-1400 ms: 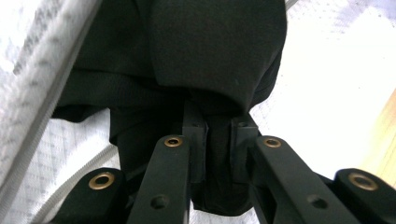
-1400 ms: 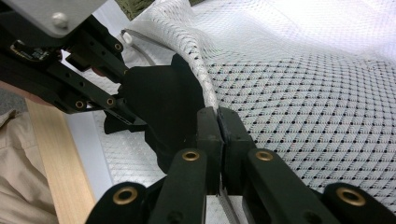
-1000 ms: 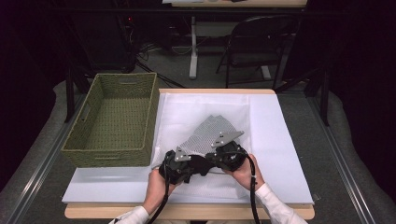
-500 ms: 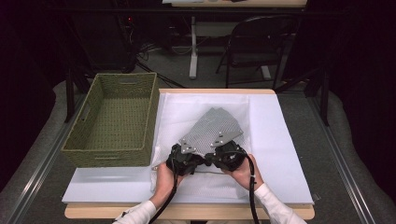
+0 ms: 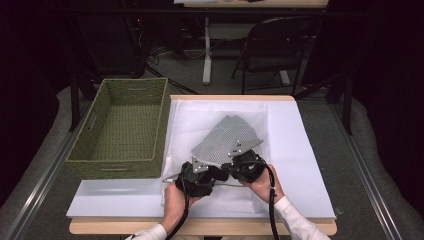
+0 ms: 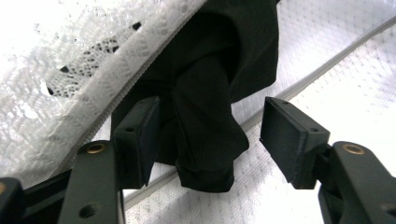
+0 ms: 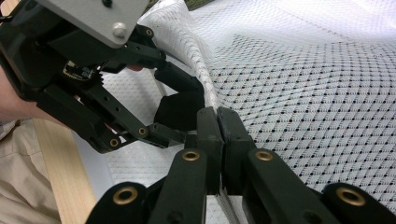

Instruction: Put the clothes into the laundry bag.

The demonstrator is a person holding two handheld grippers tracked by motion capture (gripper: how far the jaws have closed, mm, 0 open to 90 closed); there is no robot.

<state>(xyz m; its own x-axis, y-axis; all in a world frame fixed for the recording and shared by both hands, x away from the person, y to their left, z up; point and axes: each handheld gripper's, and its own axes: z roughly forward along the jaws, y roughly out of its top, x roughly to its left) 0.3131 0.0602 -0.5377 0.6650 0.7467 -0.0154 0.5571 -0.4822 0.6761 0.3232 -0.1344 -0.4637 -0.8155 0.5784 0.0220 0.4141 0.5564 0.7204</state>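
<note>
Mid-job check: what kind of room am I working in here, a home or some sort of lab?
Most likely a lab or recording workspace, not a home. A small wooden table stands in a dark room with cables on the floor, a folding chair behind it, and a second table's leg beyond.

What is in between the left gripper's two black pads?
A bunched black cloth sits between the left gripper's pads, over the white mesh bag. Its jaws have just been opening. The left gripper view shows it.

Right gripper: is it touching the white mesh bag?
Touching. In the right gripper view, the right gripper has its jaws closed on the edge of the white mesh bag, which runs in between them.
</note>
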